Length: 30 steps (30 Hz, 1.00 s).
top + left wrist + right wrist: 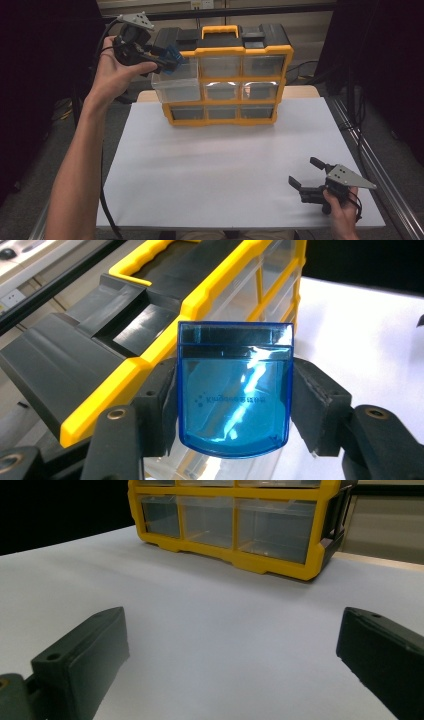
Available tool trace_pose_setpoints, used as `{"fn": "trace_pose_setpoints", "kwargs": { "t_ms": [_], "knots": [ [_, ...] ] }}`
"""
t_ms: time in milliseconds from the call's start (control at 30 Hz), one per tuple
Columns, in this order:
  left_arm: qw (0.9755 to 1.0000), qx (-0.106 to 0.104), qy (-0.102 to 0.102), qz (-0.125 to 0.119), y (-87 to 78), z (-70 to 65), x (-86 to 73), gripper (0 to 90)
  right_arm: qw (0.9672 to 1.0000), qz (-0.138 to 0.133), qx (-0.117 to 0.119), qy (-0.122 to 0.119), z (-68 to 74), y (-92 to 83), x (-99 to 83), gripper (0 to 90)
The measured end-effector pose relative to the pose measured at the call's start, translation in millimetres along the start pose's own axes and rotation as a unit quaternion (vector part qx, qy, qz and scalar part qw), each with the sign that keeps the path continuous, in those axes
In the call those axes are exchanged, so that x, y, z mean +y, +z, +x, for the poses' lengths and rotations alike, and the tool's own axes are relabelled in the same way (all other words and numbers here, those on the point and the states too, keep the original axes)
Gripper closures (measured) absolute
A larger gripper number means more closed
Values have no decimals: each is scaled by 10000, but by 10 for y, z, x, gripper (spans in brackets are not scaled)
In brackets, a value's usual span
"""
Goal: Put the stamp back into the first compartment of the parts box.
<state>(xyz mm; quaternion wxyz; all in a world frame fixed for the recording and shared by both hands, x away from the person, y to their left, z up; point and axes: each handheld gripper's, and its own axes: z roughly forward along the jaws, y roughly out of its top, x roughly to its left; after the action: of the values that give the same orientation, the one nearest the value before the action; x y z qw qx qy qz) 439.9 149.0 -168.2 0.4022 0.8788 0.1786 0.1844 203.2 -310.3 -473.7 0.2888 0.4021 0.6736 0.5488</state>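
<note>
A yellow and black drawer cabinet (pixel 232 75) stands at the back of the white table (pixel 225 170). Its upper left clear drawer (pixel 176 82) is pulled out toward me. My left gripper (pixel 167 61) hovers above that drawer, shut on a small blue translucent case (pixel 174 59). In the left gripper view the blue case (pixel 234 390) is pinched between both pads, with the cabinet top (pixel 100 355) behind it. My right gripper (pixel 303 173) rests near the table's front right, open with nothing between its fingers; the cabinet (pixel 235 520) stands ahead of it.
The cabinet has a yellow carry handle (pixel 220 31) on top and several shut clear drawers (pixel 240 90). A metal rail (pixel 375 170) runs along the table's right side. Dark curtains flank the scene.
</note>
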Motion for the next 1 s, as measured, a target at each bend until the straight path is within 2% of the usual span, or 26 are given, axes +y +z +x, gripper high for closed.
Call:
{"fn": "trace_pose_setpoints", "kwargs": {
  "t_ms": [167, 200, 267, 300, 333, 400, 433, 533, 633, 700, 767, 800, 833, 900, 1000],
  "knots": [
    [9998, -55, -122, 139, 78, 82, -6, 416, 10000, -28, 19, -15, 4, -7, 1, 1],
    [9995, -96, -115, 287, 113, 105, -35, 416, 10000, -23, 31, -21, 3, -9, 1, 1],
    [9993, -88, -169, 311, 132, 103, -48, 416, 10000, -17, 33, -22, 2, -12, 2, 1],
    [9990, -130, -117, 415, 145, 115, -63, 416, 10000, -18, 27, -25, -1, -10, 1, 1],
    [9990, -130, -117, 415, 145, 115, -63, 416, 10000, -18, 27, -25, -1, -10, 1, 1],
    [9989, -132, -241, 389, 172, 103, -79, 416, 10000, -17, 17, -10, 0, -6, 0, 1],
    [9986, -165, -134, 494, 171, 118, -79, 416, 10000, -37, 27, -28, 1, -6, 1, 1],
    [9986, -127, -193, 477, 207, 104, -96, 416, 10000, -30, 27, -25, 2, -8, 0, 1],
    [9977, -169, -114, 653, 238, 94, -99, 416, 10000, -28, 23, -22, 2, -8, 0, 1],
    [9979, -146, -275, 559, 258, 81, -107, 416, 10000, -24, 20, -18, 5, -8, -1, 1],
    [9978, -118, -181, 627, 259, 108, -111, 416, 10000, -15, 39, -29, 0, -10, 0, 1],
    [9977, -71, -250, 622, 267, 110, -116, 416, 10000, -15, 39, -29, 0, -10, 0, 1],
    [9976, -142, -305, 612, 287, 115, -130, 416, 10000, -22, 28, -32, -2, -7, -2, 1],
    [9976, -157, -352, 574, 307, 110, -137, 416, 10000, -10, 37, -23, 1, -10, -1, 1],
    [9975, -124, -334, 617, 324, 114, -146, 415, 10000, -16, 36, -39, -2, -8, -1, 1]
  ]
}}
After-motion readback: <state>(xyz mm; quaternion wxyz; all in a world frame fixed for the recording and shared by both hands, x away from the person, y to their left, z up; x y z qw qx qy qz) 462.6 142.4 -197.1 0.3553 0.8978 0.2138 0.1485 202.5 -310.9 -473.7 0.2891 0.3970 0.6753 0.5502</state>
